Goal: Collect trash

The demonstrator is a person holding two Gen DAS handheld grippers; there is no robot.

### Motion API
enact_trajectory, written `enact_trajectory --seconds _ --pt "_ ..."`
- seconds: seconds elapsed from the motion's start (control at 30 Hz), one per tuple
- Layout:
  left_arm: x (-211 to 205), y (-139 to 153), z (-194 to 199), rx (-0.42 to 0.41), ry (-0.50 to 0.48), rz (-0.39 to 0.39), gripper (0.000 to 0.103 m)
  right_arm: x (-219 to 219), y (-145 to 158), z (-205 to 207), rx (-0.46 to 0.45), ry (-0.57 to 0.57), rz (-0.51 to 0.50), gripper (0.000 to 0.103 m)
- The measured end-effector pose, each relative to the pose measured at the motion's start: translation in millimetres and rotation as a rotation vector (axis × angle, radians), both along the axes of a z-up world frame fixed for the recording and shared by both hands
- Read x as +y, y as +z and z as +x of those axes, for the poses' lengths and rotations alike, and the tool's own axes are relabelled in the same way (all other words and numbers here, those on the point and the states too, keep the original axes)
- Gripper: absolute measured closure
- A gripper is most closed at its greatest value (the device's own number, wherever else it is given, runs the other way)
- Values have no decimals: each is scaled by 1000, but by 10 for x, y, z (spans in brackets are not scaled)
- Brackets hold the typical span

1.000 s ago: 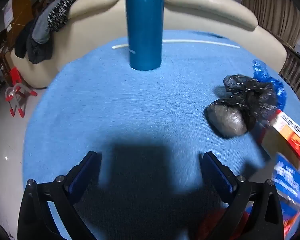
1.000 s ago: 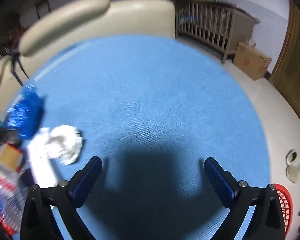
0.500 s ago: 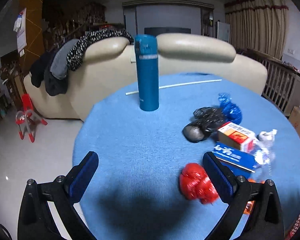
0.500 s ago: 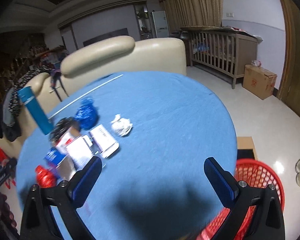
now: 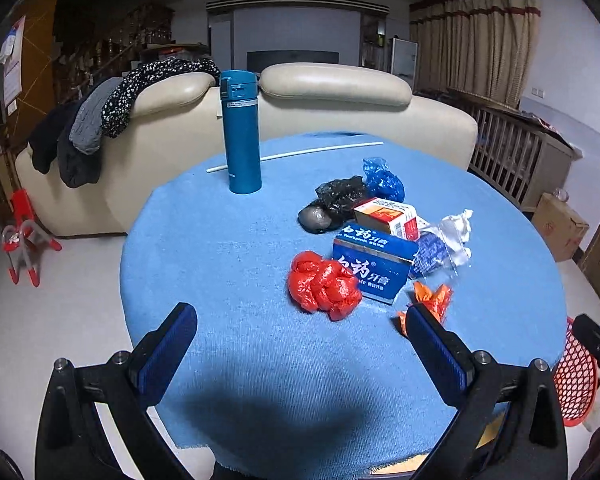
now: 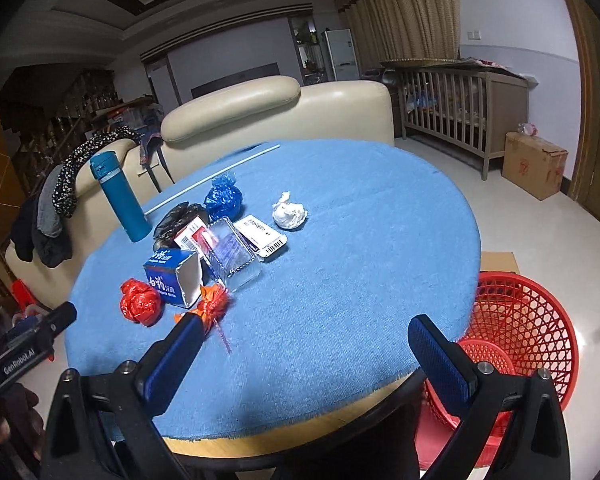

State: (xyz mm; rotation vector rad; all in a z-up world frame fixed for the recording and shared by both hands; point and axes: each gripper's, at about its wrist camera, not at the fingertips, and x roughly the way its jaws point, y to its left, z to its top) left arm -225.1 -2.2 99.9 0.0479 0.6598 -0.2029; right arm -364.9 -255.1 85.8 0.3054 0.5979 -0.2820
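Trash lies clustered on a round blue-covered table (image 5: 228,264): a red plastic wad (image 5: 322,286) (image 6: 140,302), a blue toothpaste box (image 5: 374,266) (image 6: 170,272), an orange wrapper (image 5: 432,298) (image 6: 212,302), a red-and-white box (image 5: 388,216), a black bag (image 5: 336,202), a blue bag (image 5: 382,182) (image 6: 222,198), a clear plastic pack (image 6: 230,252) and a white paper ball (image 6: 289,214). A red mesh basket (image 6: 520,328) stands on the floor right of the table. My left gripper (image 5: 300,344) and right gripper (image 6: 304,356) are both open and empty, above the table's near edge.
A tall teal flask (image 5: 240,132) stands upright at the table's far left, with a white rod (image 5: 296,154) behind it. A cream sofa (image 5: 332,92) with draped clothes is beyond. A wooden crib (image 6: 460,108) and a cardboard box (image 6: 534,164) are at the right.
Both grippers have pulled back and up from close over the cloth. The whole table, the trash pile and the red basket have come into view. Both stay open.
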Motion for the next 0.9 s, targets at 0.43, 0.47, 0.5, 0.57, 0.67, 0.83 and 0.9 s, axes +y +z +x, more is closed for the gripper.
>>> enact_trajectory --seconds 0.43,0.47,0.5,0.57,0.67,0.83,0.9 --pt "-26 -12 -80 -7 -27 6 0 73 20 -24 -14 -1 -30 0" --pt "-32 -6 -79 -6 -28 9 0 79 21 -24 -16 -1 -32 0" --pt "-36 -5 -79 -5 -30 10 0 84 27 -27 -18 -1 -35 0" --pt "-48 -9 -76 -3 -30 11 0 93 34 -34 -22 0 -41 0" --pt "-59 -10 -76 -1 -32 13 0 91 43 -41 -25 0 -44 0" --pt "-71 -13 -77 1 -33 19 0 97 40 -46 -22 1 -43 0" --pt "-74 -18 -74 3 -33 20 0 100 41 -45 -22 3 -46 0"
